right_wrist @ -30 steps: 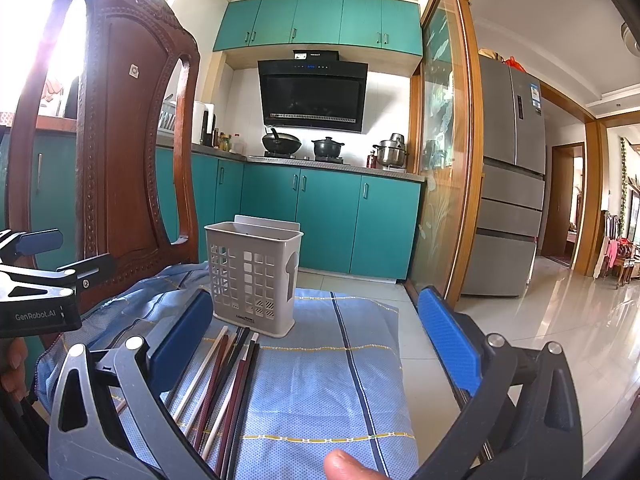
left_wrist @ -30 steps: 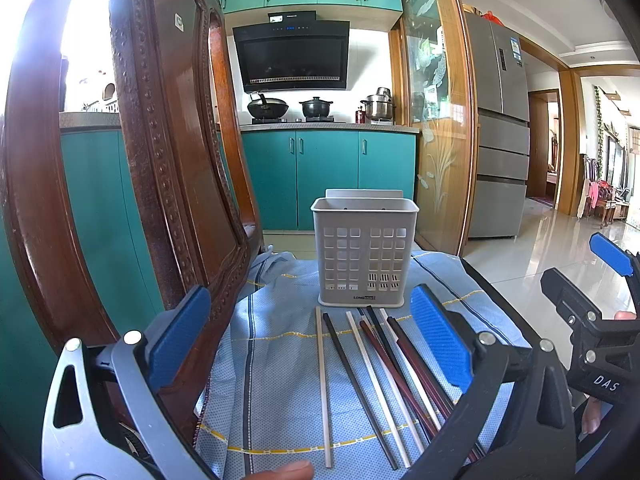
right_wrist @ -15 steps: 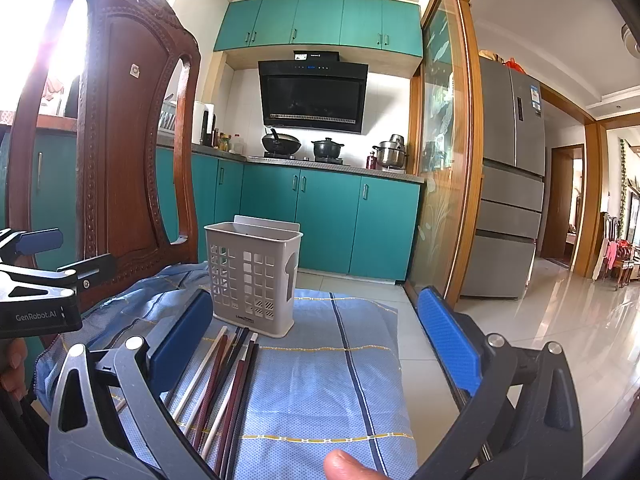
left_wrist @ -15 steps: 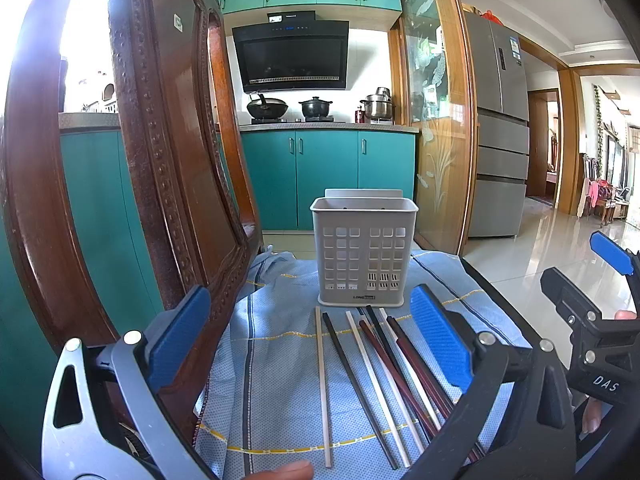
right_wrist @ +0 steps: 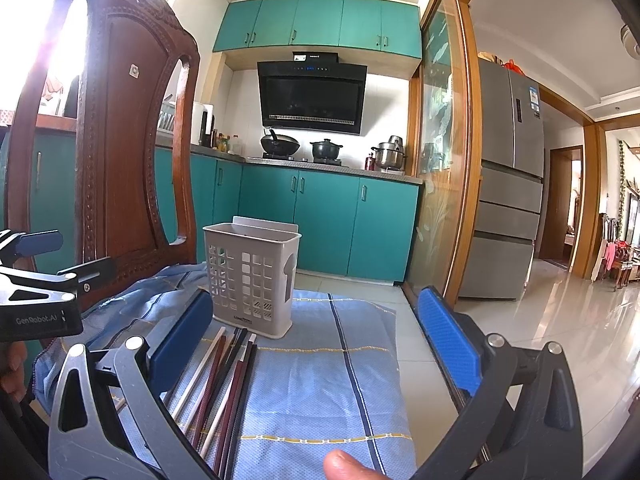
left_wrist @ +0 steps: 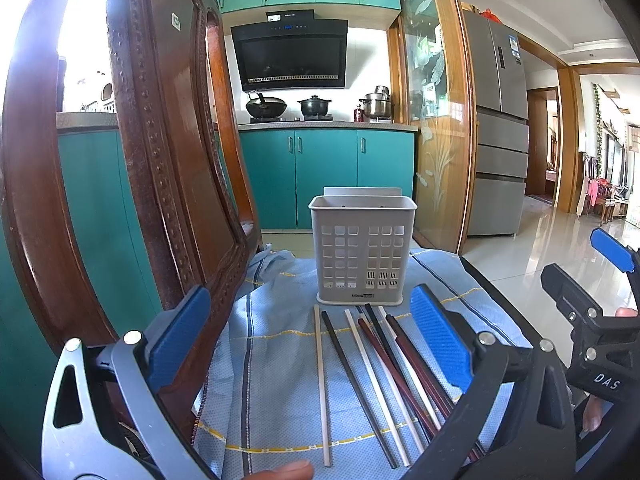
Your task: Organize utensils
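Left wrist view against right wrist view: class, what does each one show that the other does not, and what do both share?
Only the left wrist view shows the right tongs and the chopsticks fanned apart. Only the right wrist view shows the left tongs and the basket's side handle slot. Both share the white utensil basket, blue cloth, wooden chair and stove pots.

Carved chair (left_wrist: 160,184), blue cloth (right_wrist: 320,380), fridge (right_wrist: 508,184).

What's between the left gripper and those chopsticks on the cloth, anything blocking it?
Nothing visible. The left gripper is open, and the chopsticks lie loose on the blue cloth directly ahead between its fingers. The white utensil basket stands upright just past their far tips, its top open.
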### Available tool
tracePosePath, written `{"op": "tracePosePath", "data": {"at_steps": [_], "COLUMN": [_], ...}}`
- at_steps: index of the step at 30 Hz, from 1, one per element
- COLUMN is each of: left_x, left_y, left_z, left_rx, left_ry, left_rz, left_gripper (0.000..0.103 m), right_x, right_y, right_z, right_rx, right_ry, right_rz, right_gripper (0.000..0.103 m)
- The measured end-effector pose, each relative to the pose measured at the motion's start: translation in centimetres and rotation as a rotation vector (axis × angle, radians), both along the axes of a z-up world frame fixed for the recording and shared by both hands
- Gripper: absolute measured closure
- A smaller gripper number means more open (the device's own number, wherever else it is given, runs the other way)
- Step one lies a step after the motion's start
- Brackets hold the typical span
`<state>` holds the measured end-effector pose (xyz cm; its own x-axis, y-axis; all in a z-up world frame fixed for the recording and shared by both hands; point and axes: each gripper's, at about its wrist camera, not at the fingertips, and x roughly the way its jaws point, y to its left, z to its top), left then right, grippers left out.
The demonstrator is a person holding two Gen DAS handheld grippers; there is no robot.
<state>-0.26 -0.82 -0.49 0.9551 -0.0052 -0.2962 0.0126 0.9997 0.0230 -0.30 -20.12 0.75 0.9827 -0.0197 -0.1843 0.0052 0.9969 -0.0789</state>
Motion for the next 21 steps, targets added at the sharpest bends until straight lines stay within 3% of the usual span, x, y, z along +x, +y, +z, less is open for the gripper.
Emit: {"op": "tracePosePath", "data": {"at_steps": [14, 17, 21], "left_x": [0.3, 1.1, 2.2], "left_y": [-0.2, -0.5, 0.0], "left_z": [-0.2, -0.7, -1.6], "left_rx": [0.014, 0.053, 0.03], "left_ry": [0.011, 0.061, 0.154], "left_rz": [0.002, 0.033, 0.032], "left_gripper": [0.003, 0.003, 0.004], "right_x": [0.3, 1.8, 6.0], "right_y": [0.0, -0.4, -2.1], "right_z": [-0.2, -0.6, -2.3], "right_rx": [-0.004, -0.007, 0.031], "right_ry": [0.013, 0.095, 0.329], "right_rz": [-0.02, -0.066, -0.114], "right_gripper": [0.002, 0.002, 0.004]}}
